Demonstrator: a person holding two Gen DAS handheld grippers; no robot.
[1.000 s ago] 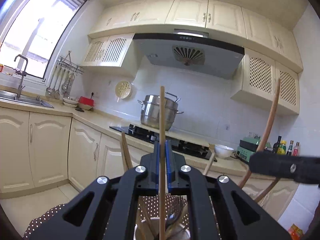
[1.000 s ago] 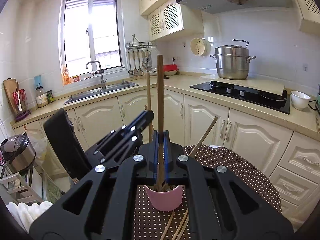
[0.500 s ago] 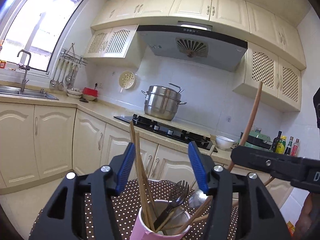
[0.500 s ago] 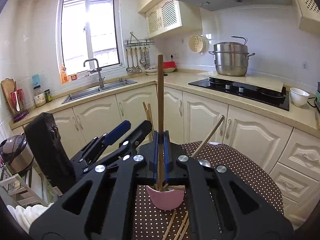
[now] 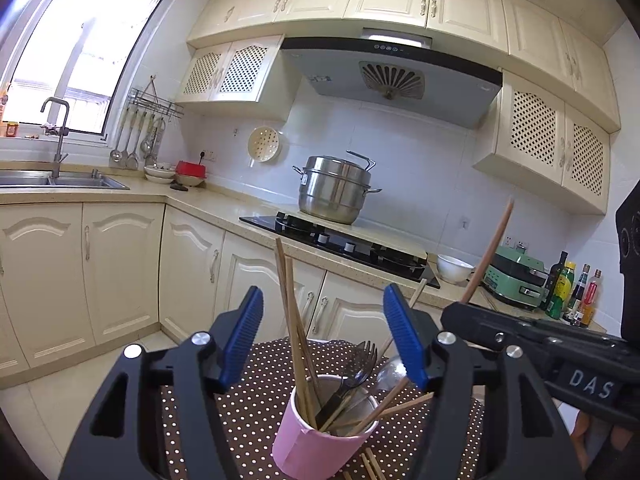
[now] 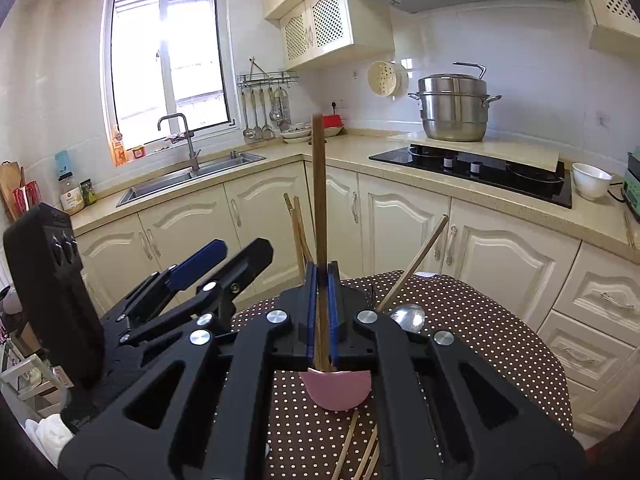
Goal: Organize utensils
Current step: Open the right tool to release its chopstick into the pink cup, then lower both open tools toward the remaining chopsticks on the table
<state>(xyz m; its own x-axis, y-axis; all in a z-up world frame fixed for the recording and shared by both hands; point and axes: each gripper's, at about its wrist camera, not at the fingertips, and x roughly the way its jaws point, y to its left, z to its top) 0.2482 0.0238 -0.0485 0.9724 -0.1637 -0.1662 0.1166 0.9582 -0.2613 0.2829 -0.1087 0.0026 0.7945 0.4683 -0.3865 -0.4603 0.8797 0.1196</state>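
Because the pink cup (image 5: 320, 436) is light and already crowded with leaning sticks, a fork (image 5: 362, 360) and a spoon (image 6: 408, 316), the main risk is a tip-over: a sideways nudge from either tool could topple it onto the dotted tabletop (image 5: 248, 396).

On the left, the left tool (image 5: 324, 340) has just been opening; its blue pads stand well apart with nothing pressed between them. The cup sits below and just ahead of that gap, and two pale chopsticks (image 5: 290, 312) rise up through it untouched. If this tool drifts sideways, a pad could catch those sticks and lever the cup over.

On the right, the right tool (image 6: 322, 312) is clamped tight on a dark wooden chopstick (image 6: 319, 200), held upright with its lower end at the cup's mouth, directly under the pads. Released off-centre, it could glance off the rim or the crossed sticks and fall beside the loose chopsticks (image 6: 360, 448) lying on the cloth just in front of the cup.
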